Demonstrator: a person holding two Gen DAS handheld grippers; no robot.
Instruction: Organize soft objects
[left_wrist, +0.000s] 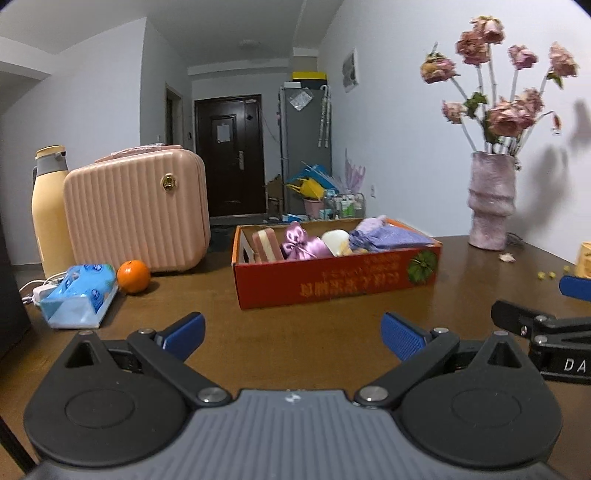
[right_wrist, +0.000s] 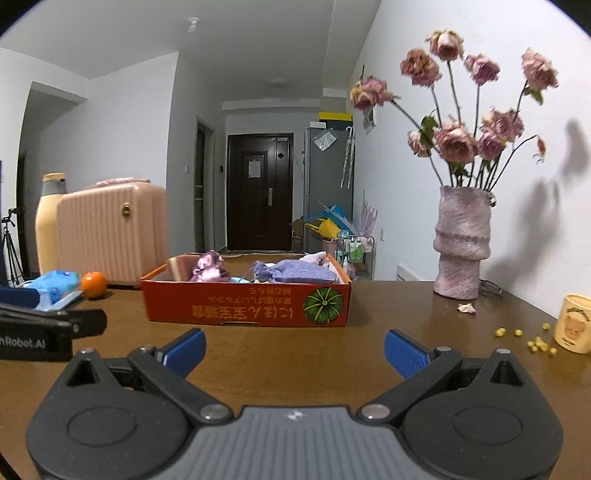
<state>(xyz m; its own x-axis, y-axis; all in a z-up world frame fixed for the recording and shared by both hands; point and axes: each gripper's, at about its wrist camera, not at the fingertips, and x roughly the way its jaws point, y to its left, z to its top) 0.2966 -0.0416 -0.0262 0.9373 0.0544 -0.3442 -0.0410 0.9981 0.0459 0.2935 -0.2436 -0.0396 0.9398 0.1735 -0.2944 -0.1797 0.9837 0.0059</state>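
Both grippers hover low over the dark brown wooden counter (left_wrist: 295, 321), side by side and empty. The left gripper (left_wrist: 291, 334) has its blue-padded fingers spread wide with nothing between them, and the right gripper (right_wrist: 293, 350) stands just as wide, also holding nothing.

Beyond them sits a shallow red cardboard box with orange lettering and a green pumpkin picture on its front wall (left_wrist: 340, 286). The soft things lie inside it: a shiny purple satin pouch tied with a bow (left_wrist: 301, 243), a lavender knitted drawstring bag (left_wrist: 391, 236), a pink-and-cream striped sponge-like block (left_wrist: 266, 243) leaning at the box's left end, and a cream rounded piece (left_wrist: 336, 240) between the pouch and the bag.

Left of the box, well apart from it, a ribbed pink hard-shell case with a gold clasp (left_wrist: 136, 210) stands upright, with a pale yellow flask with a grey collar (left_wrist: 50, 210) beside it. In front of the case lie an orange fruit (left_wrist: 133, 276) and a blue plastic tissue pack (left_wrist: 79, 295), just beside each other.

To the right, near the wall, a lumpy mauve vase (right_wrist: 463, 243) holds dried pink roses (right_wrist: 476, 122). A fallen petal (right_wrist: 467, 307) lies near its foot, small yellow crumbs (right_wrist: 535, 341) are scattered further right, and a cream mug with a printed picture (right_wrist: 574, 323) stands at the counter's edge.
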